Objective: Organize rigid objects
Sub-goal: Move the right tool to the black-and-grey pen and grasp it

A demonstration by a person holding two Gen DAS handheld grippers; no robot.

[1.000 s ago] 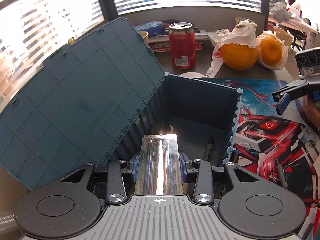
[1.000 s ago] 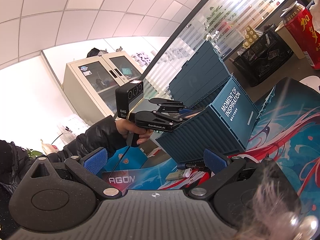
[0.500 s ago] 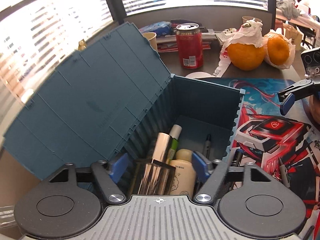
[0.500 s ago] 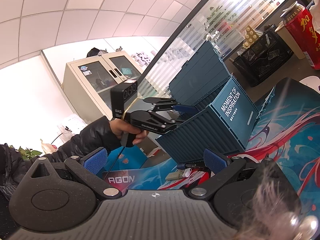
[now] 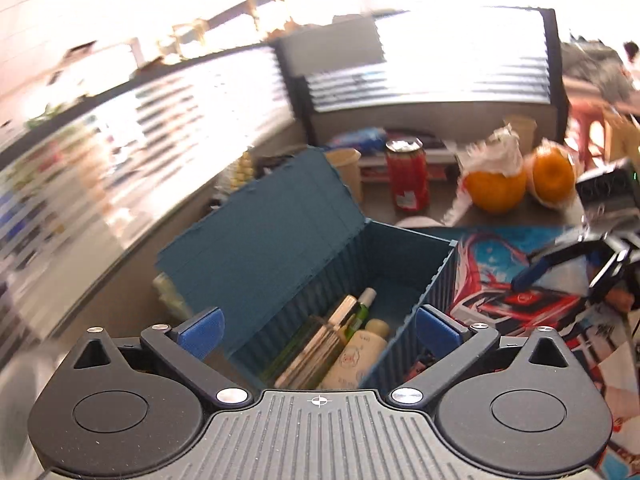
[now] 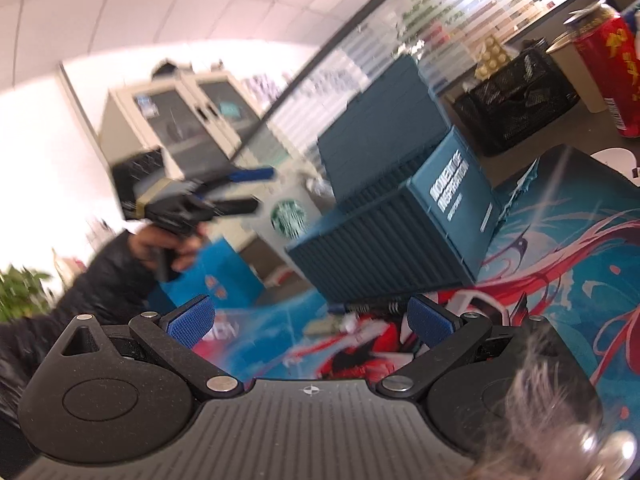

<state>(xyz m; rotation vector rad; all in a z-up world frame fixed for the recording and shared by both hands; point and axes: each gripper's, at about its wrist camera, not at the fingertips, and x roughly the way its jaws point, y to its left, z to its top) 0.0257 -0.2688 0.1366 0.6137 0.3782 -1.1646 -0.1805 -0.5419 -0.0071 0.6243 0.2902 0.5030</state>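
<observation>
Left jaws: the left gripper point(image 5: 318, 330) has just been opening and now stands spread wide, with nothing between its blue pads.
Right jaws: the right gripper point(image 6: 308, 320) is also parted, empty, aimed low across the printed desk mat point(image 6: 560, 264).
Teal box: the storage box point(image 5: 404, 256) sits on the desk at the mat's left edge, its lid point(image 5: 260, 248) swung up and back on the far-left side.
Inside the box: a mirrored bar-shaped case point(image 5: 316, 354) lies lengthwise along the left wall, a green bottle point(image 5: 362, 308) just beyond it and a cream bottle point(image 5: 360, 356) touching its right side.
Left gripper's place: above the near end of the box, tilted down toward the contents and clear of them.
Holding hand: in the right wrist view a hand point(image 6: 168, 246) in a dark sleeve grips the other tool's handle, well left of the box.
Behind the box: a red can point(image 5: 406, 176) stands upright, with two oranges point(image 5: 496, 188) partly wrapped in white to its right.
Sharpness: both views are smeared, so small items on the mat cannot be told apart.
</observation>
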